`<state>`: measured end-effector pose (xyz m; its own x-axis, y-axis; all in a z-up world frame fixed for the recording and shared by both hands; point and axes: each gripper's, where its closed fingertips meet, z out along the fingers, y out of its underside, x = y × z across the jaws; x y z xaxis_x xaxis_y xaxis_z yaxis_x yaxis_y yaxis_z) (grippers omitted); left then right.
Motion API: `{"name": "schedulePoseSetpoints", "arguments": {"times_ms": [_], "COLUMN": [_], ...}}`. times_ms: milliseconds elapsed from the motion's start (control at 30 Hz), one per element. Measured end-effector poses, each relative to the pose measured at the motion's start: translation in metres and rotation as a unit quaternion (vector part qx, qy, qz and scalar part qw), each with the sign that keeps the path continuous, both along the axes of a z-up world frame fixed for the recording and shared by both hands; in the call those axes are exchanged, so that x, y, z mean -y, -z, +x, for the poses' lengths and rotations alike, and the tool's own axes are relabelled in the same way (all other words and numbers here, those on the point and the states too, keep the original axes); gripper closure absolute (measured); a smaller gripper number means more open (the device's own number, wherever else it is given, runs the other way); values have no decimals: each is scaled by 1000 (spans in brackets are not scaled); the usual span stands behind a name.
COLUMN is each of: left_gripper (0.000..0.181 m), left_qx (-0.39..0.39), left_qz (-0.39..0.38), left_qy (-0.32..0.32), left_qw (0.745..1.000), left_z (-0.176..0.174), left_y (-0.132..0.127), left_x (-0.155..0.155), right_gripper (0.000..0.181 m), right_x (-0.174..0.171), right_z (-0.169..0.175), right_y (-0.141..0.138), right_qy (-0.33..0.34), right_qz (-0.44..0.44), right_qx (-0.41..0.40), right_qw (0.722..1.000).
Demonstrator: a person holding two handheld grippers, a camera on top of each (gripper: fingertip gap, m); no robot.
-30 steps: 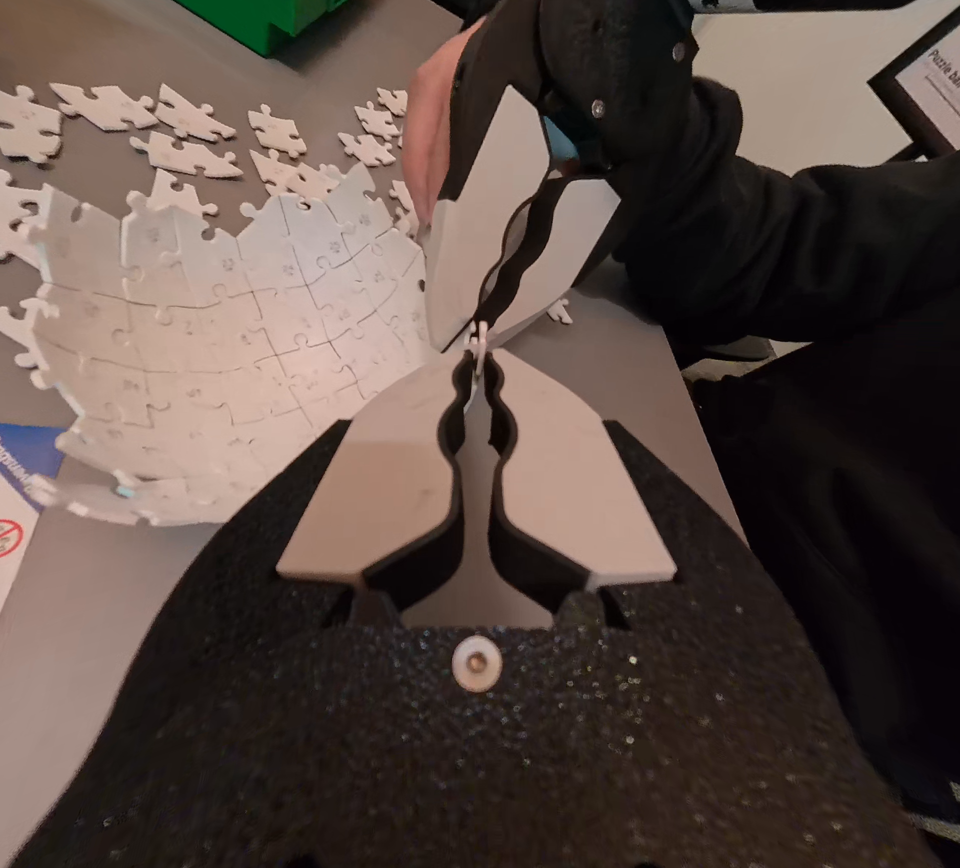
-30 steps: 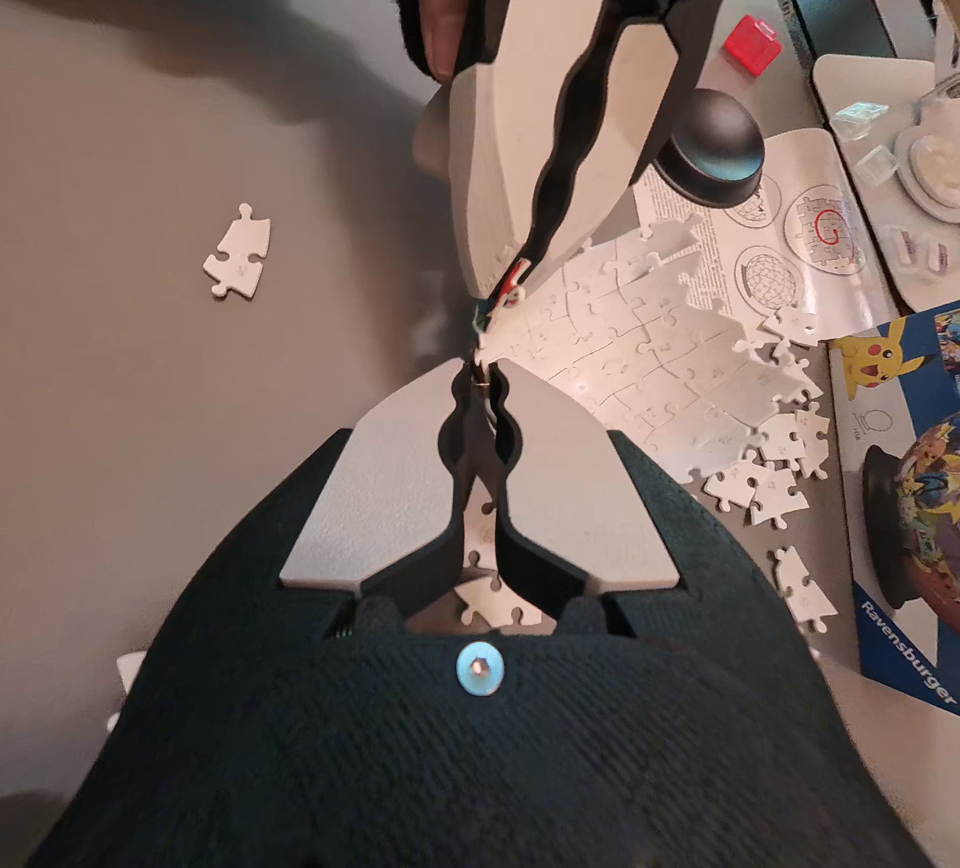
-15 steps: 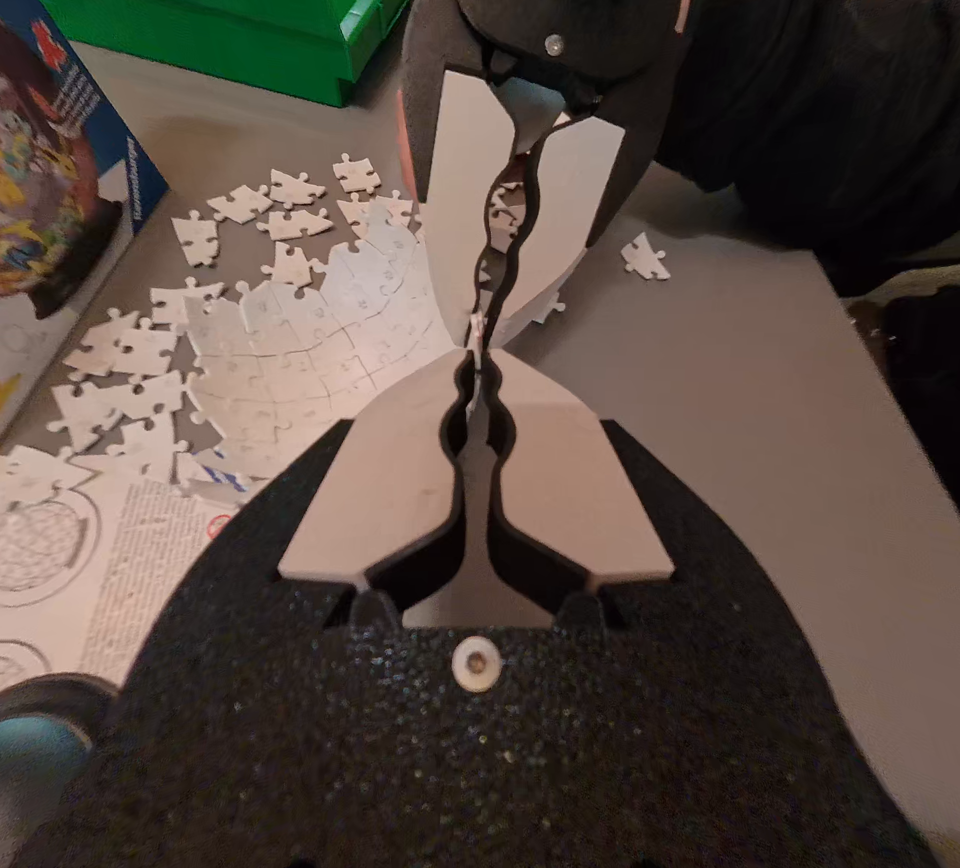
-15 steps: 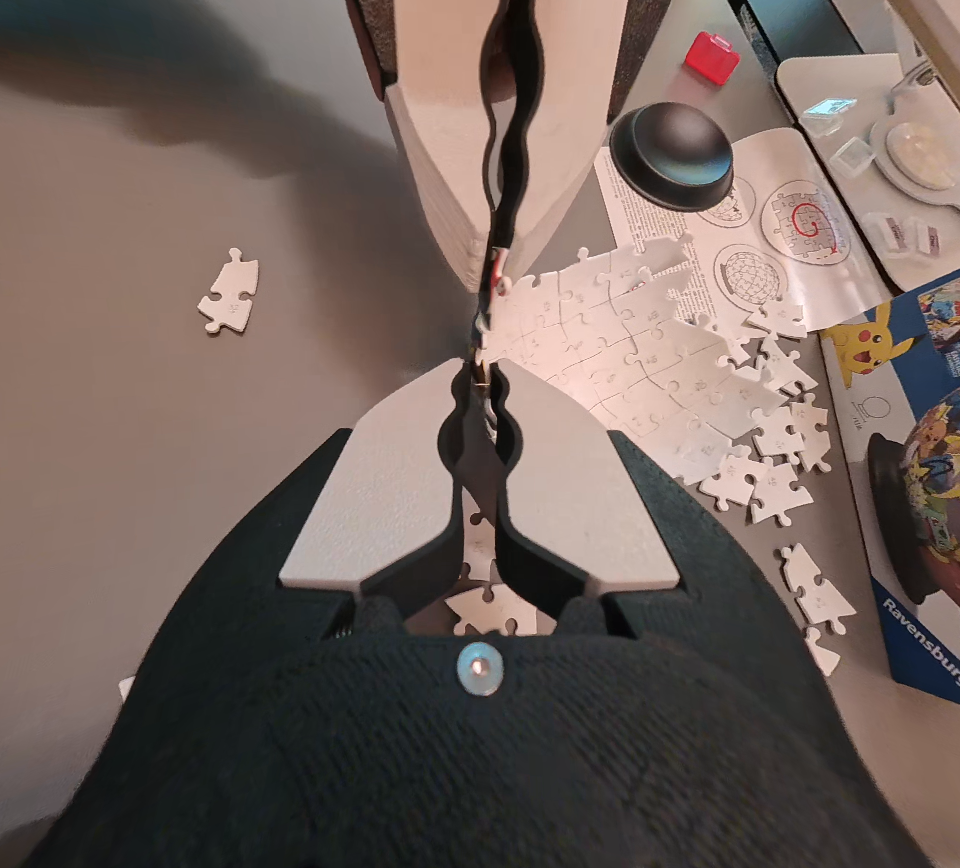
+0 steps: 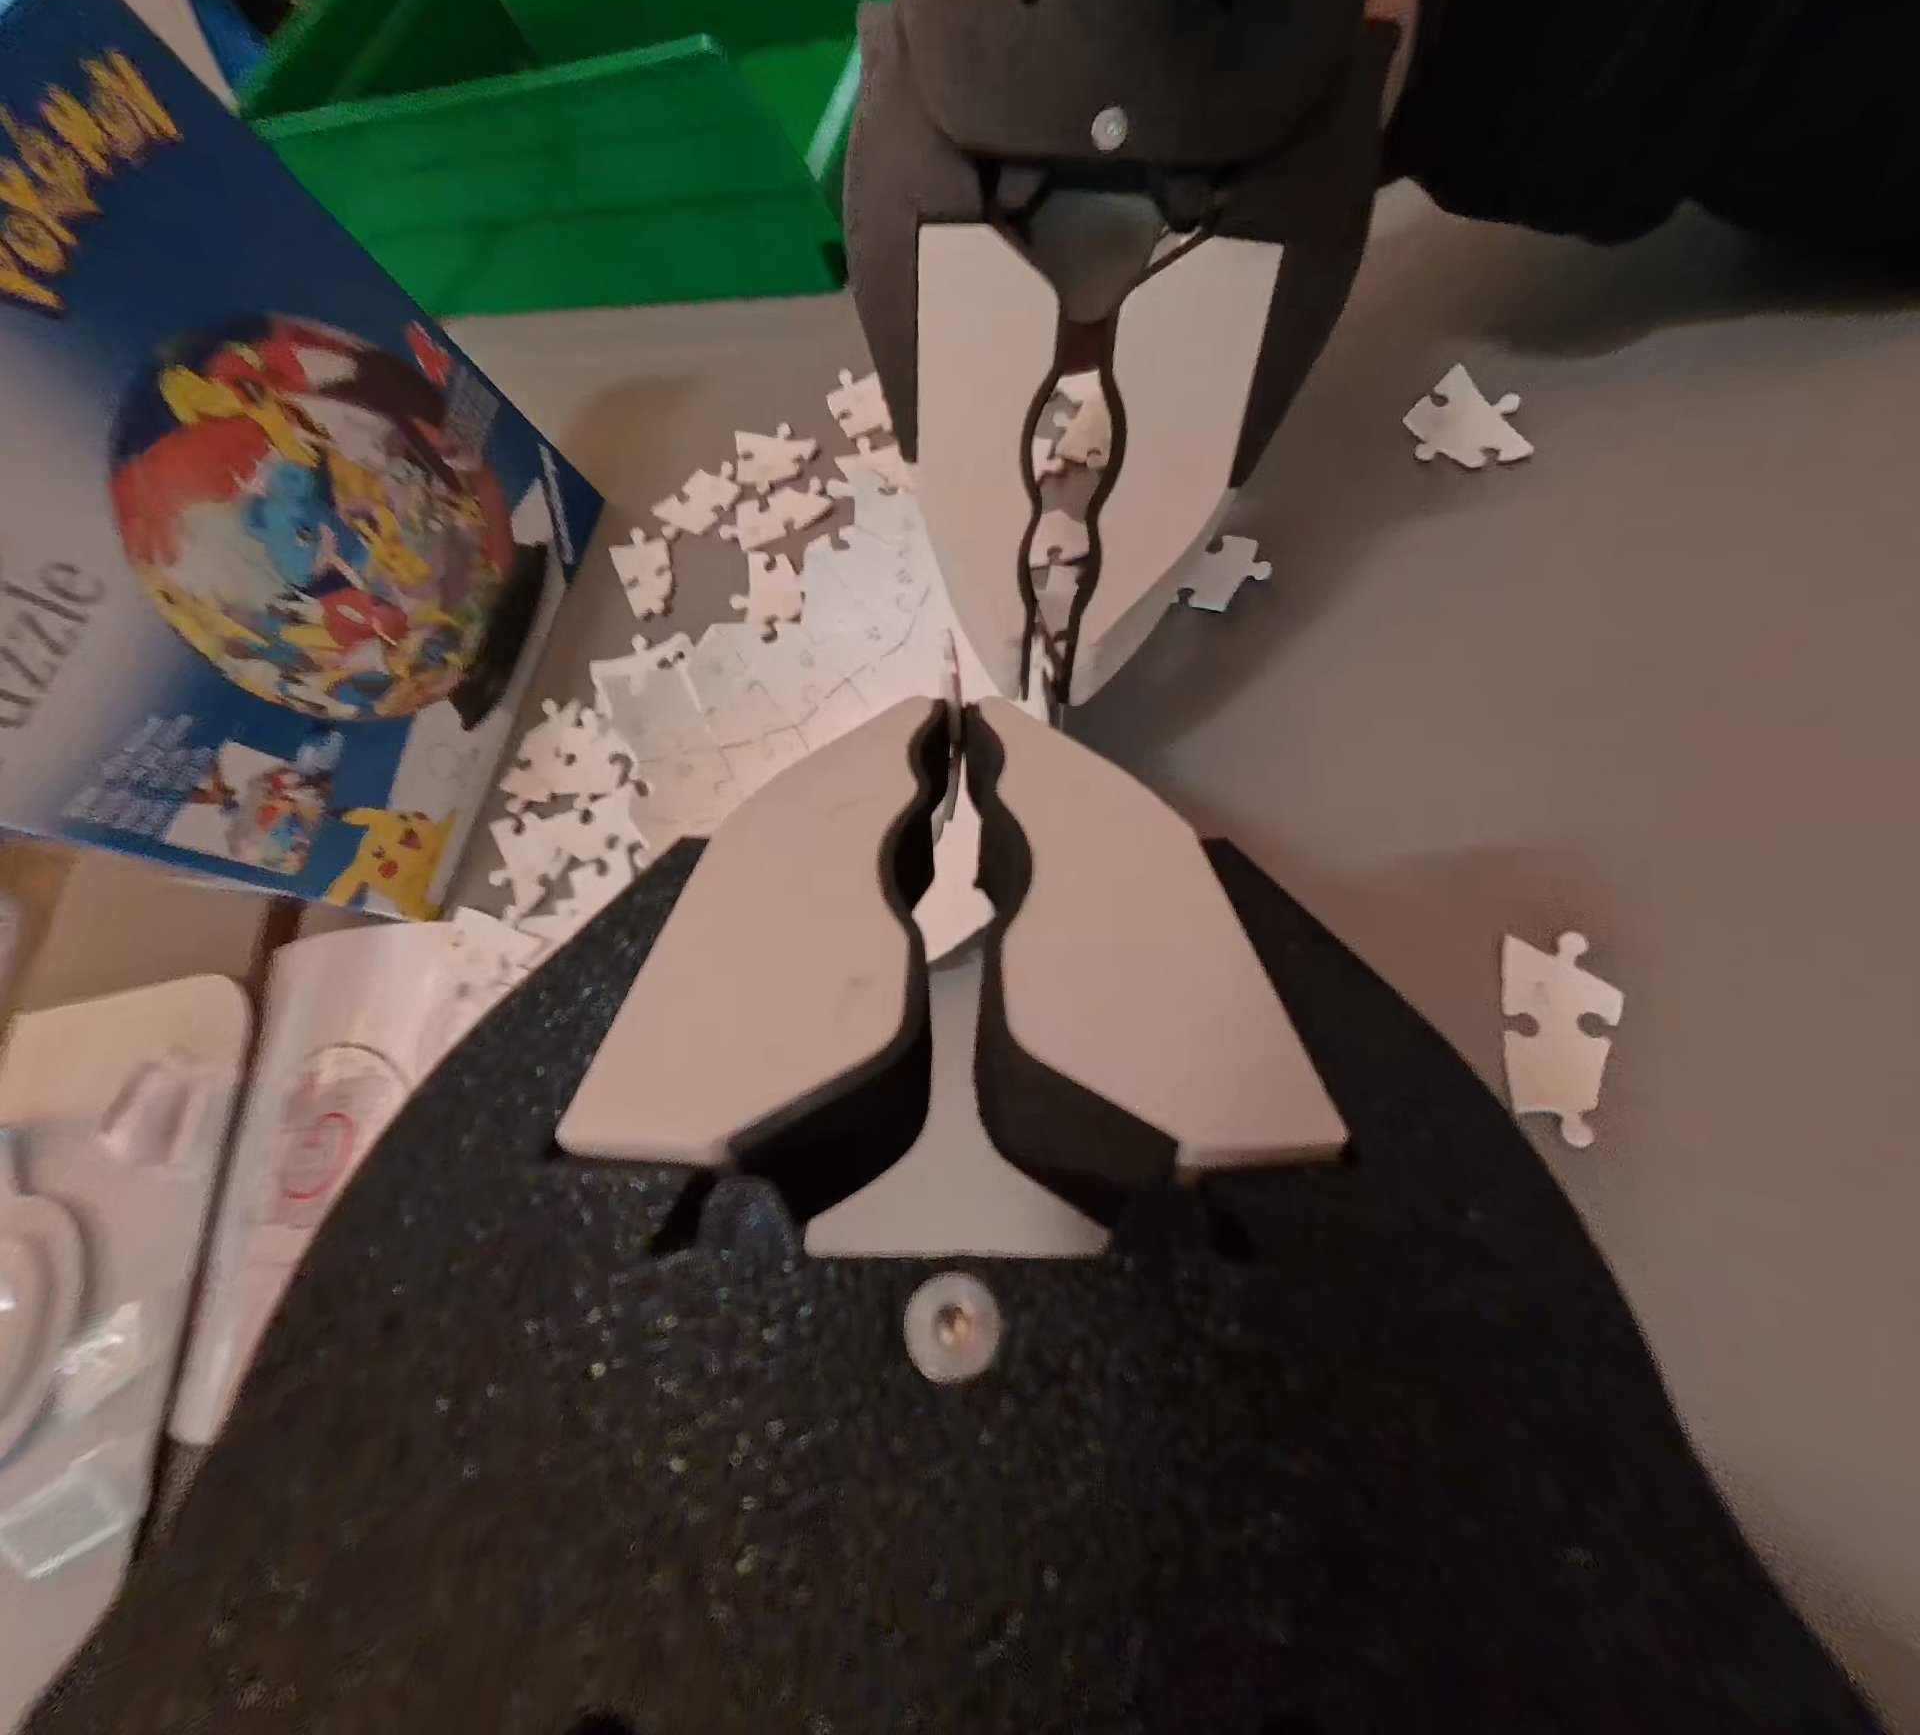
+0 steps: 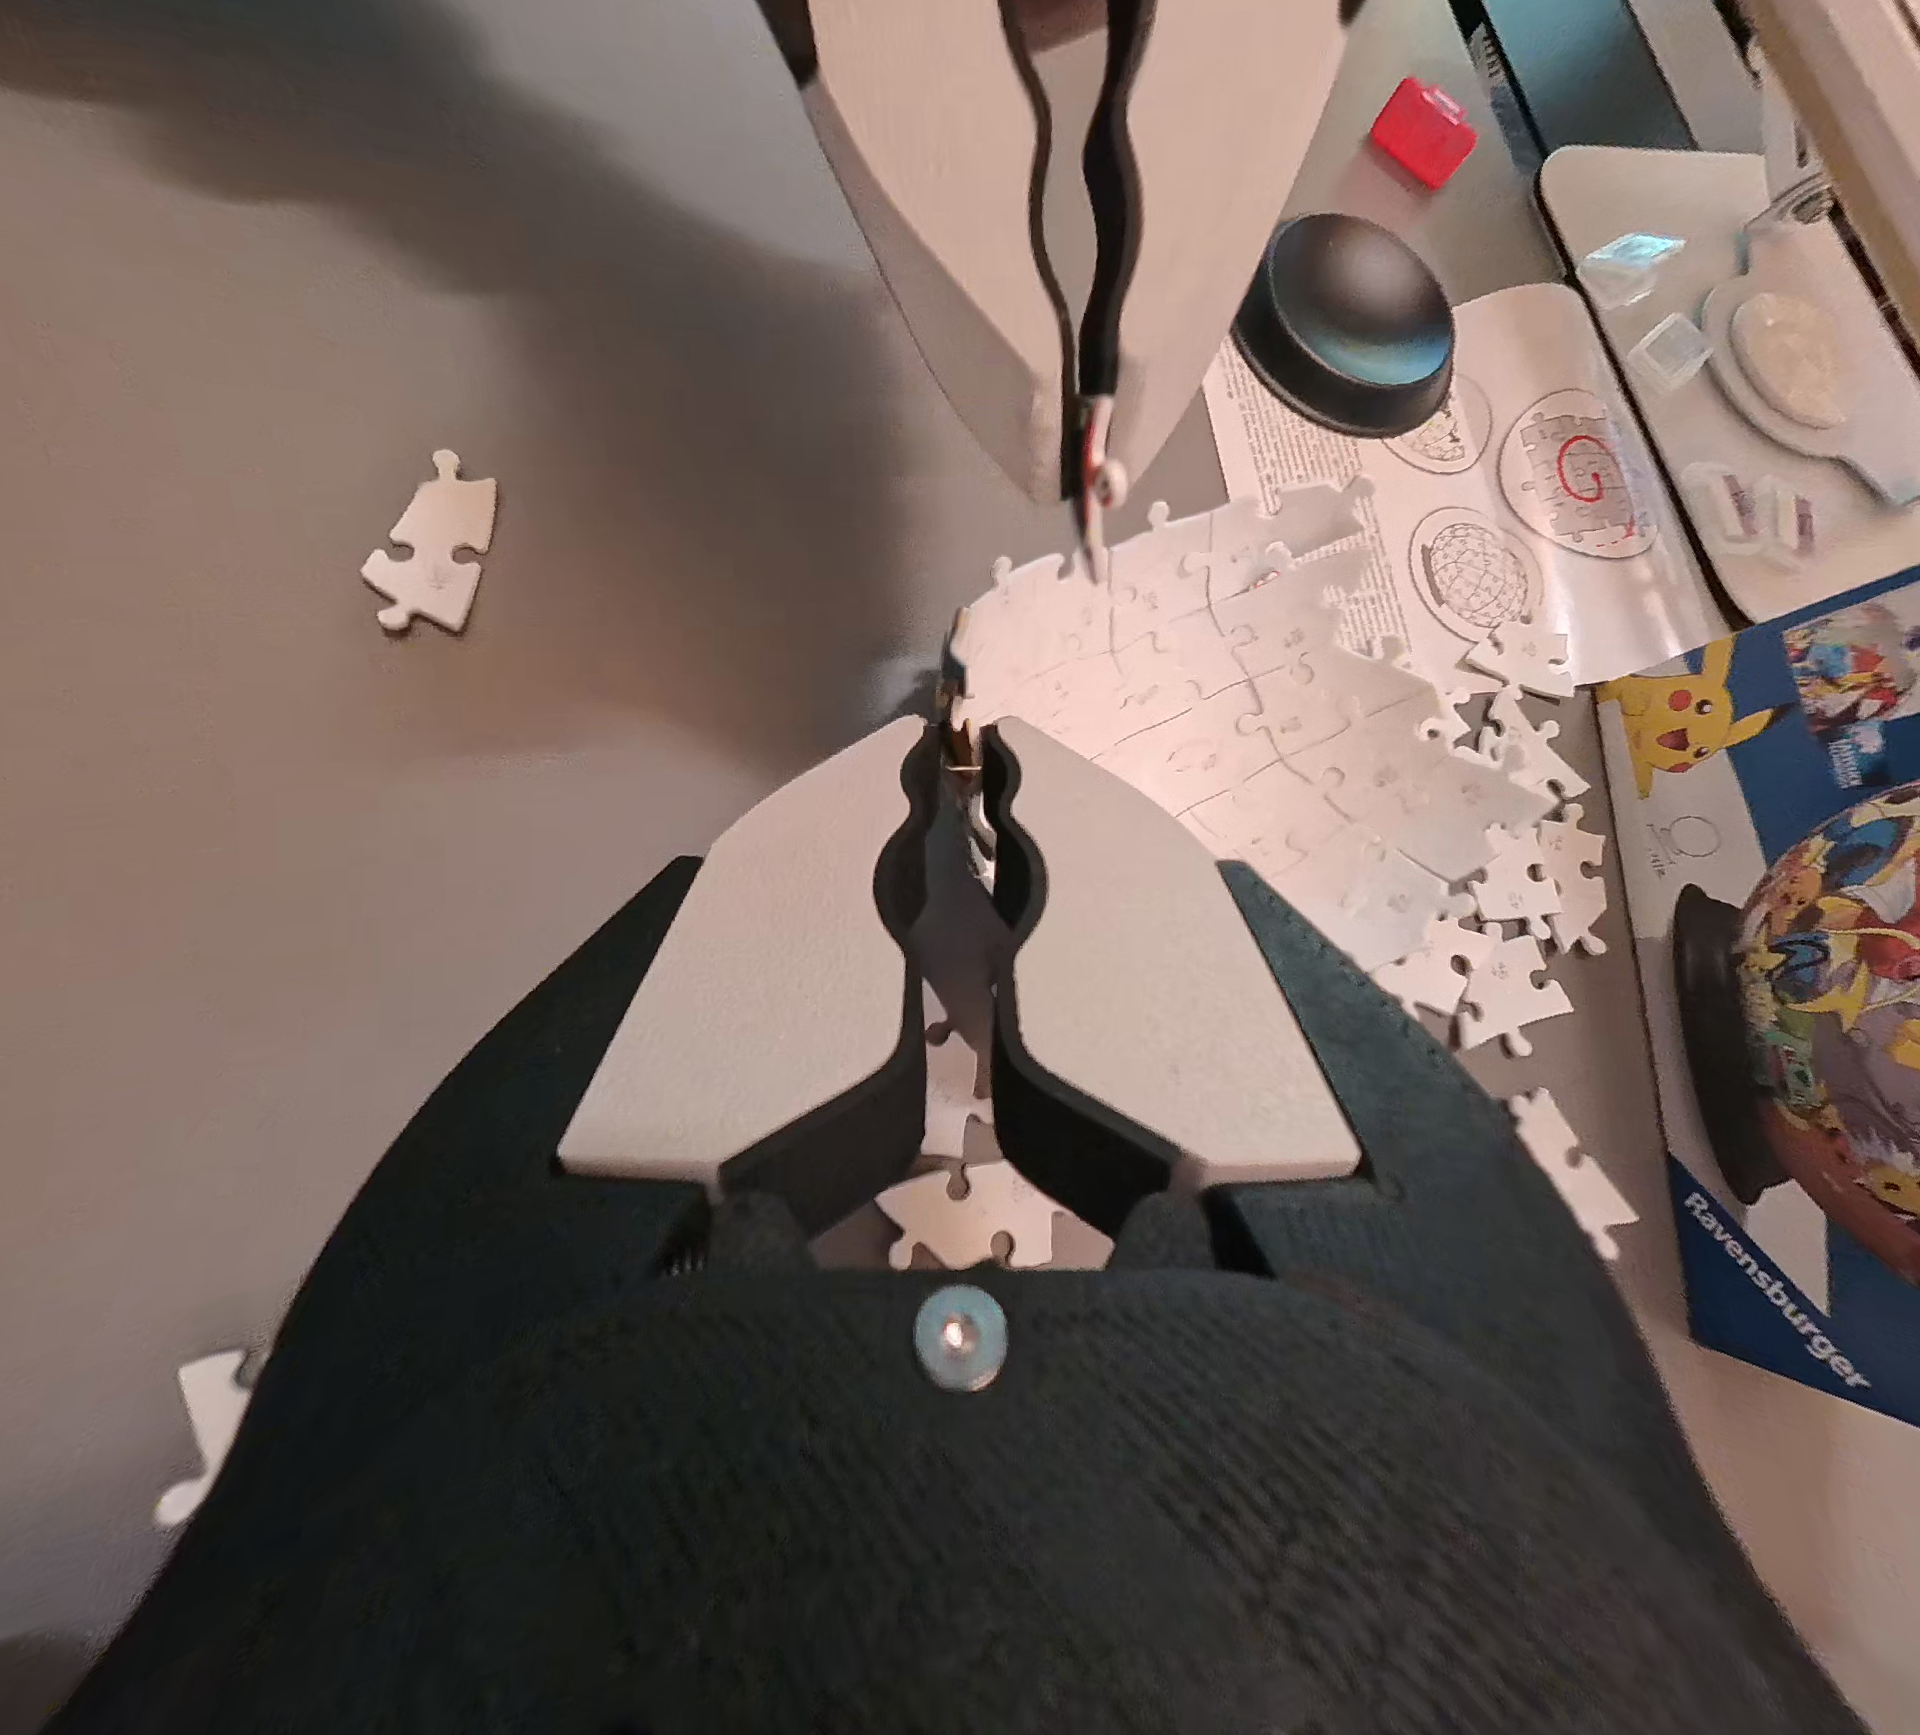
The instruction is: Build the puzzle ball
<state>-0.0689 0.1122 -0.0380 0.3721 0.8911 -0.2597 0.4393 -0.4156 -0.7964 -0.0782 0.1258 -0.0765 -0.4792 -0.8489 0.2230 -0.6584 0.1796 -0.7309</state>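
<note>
A curved shell of joined white puzzle pieces [image 6: 1247,719] rests on the grey table; it also shows in the left wrist view [image 5: 769,677]. My right gripper [image 6: 961,729] is shut on the shell's near rim. My left gripper [image 5: 958,709] is shut on a single puzzle piece [image 6: 1093,490] held edge-on, with its lower tip touching the shell's rim a little farther along. The two grippers face each other tip to tip: the left gripper [image 6: 1091,480] shows in the right wrist view and the right gripper [image 5: 1044,698] in the left wrist view. Loose white pieces [image 6: 1507,947] lie beside the shell.
The blue puzzle box [image 5: 260,490] and green bins [image 5: 582,158] stand beyond the shell. A black dome stand [image 6: 1340,335], an instruction sheet [image 6: 1507,490], a red block [image 6: 1423,132] and a plastic tray [image 6: 1766,335] lie to the right. Stray pieces [image 6: 431,547] [image 5: 1558,1031] lie on the table. Across from one pair of fingers to the other is roughly 5 centimetres. Between my left fingertips and the red block [image 6: 1423,132] there is roughly 30 centimetres.
Both views have swung round the shell. The two grippers' tips, which met at one spot, now stand slightly apart along the rim. Both have stayed shut.
</note>
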Motion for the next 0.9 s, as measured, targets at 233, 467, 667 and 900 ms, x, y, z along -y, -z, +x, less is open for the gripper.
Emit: {"name": "schedulePoseSetpoints", "arguments": {"times_ms": [233,467,667,900], "left_gripper": [179,168,156,169], "left_qx": [-9,65,71,70], "left_qz": [-155,-179,-83,31], "left_qy": [3,-61,-76,-157], "left_qw": [988,980,991,985], "left_z": [44,73,79,86], "left_y": [32,91,88,77], "left_x": [-29,-32,-43,-6], "right_gripper": [174,170,164,164], "right_x": [-8,-22,-26,-21], "right_z": [9,27,32,28], "right_y": [9,27,33,26], "right_qy": [15,27,38,54], "right_qz": [-44,-41,-35,-65], "right_qx": [-37,-27,-10,-2], "right_qw": [998,998,999,996]}}
